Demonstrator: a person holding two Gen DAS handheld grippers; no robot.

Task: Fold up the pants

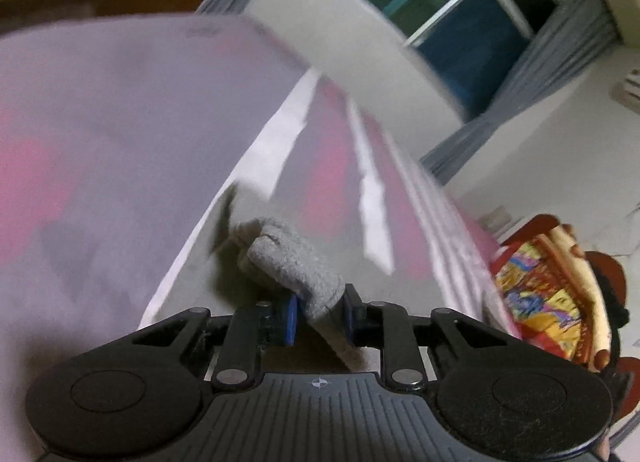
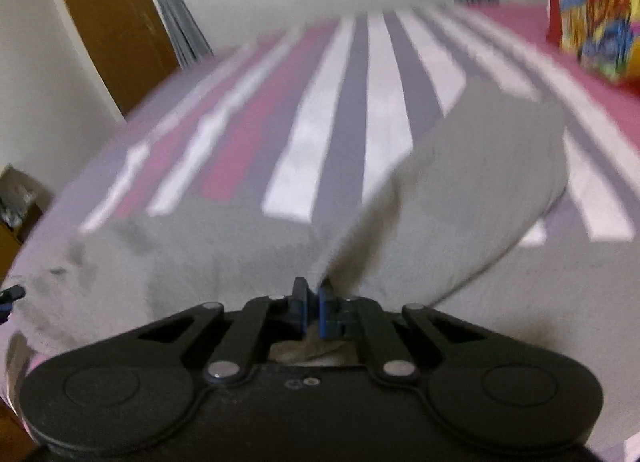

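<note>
I have the left tongs tilted, clamped on a bunched fold of the grey pants, and the right tongs level, pinching their edge above the striped bed.

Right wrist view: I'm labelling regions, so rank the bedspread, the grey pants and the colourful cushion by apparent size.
1. bedspread
2. pants, though nearness to the camera enlarges them
3. cushion, partly cut off at the frame edge

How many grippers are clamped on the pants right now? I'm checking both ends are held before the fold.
2. The left gripper pinches a bunched grey piece of the pants; the right gripper is shut on a raised fold of the pants above the striped bed.
</note>
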